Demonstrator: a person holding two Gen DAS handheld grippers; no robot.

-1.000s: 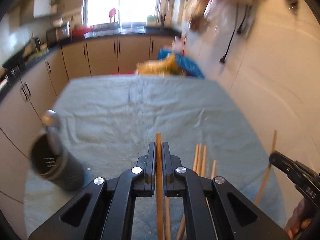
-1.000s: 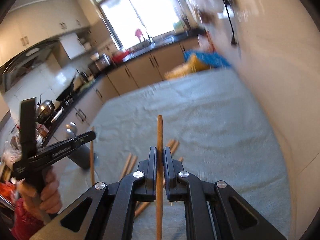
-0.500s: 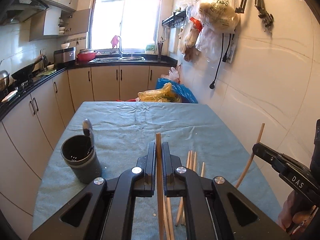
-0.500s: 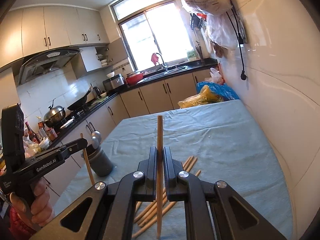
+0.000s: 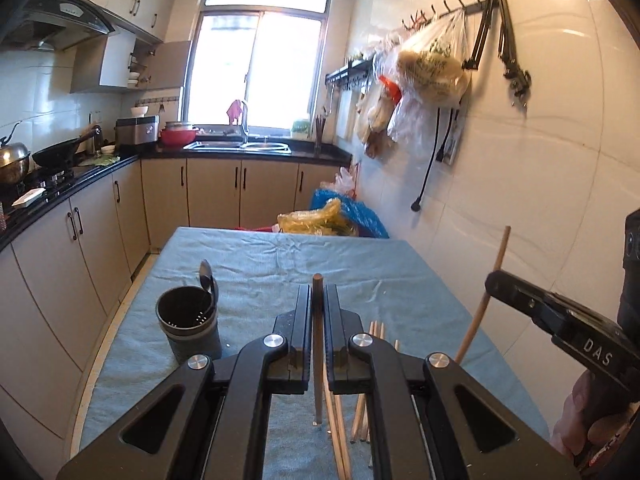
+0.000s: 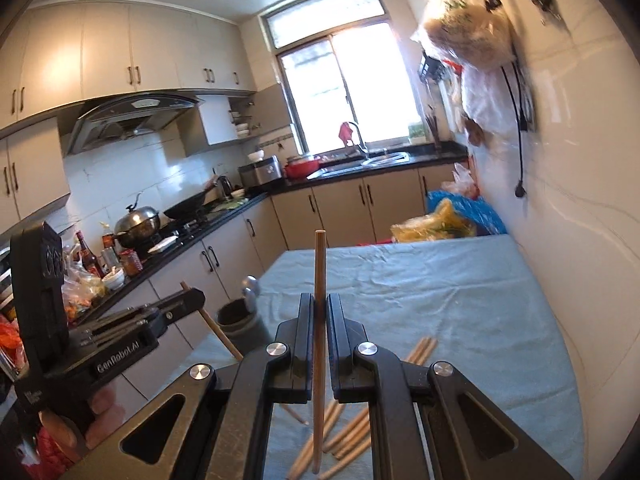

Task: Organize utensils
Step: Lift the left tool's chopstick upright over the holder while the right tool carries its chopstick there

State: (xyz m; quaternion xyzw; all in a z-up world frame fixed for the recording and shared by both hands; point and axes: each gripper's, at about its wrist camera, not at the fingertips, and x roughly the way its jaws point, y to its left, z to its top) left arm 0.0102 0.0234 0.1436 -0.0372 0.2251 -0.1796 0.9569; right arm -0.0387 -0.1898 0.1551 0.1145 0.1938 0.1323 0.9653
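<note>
Standing on the table [image 5: 400, 276], the dark utensil holder [image 5: 188, 322] contains one spoon [image 5: 206, 280].

Daylight floods through the blown-out window [image 5: 260, 68]; glare on the tiled wall [image 5: 540, 128]. Fisheye bends the edges, corners black. Right view's bags [image 6: 472, 36] are motion-blurred.

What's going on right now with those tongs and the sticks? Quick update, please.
Left tongs shut on one chopstick; right tongs shut on another chopstick. Both lifted. Holder stands to the left, spoon inside. Loose chopsticks on cloth. Nothing blocking.
</note>
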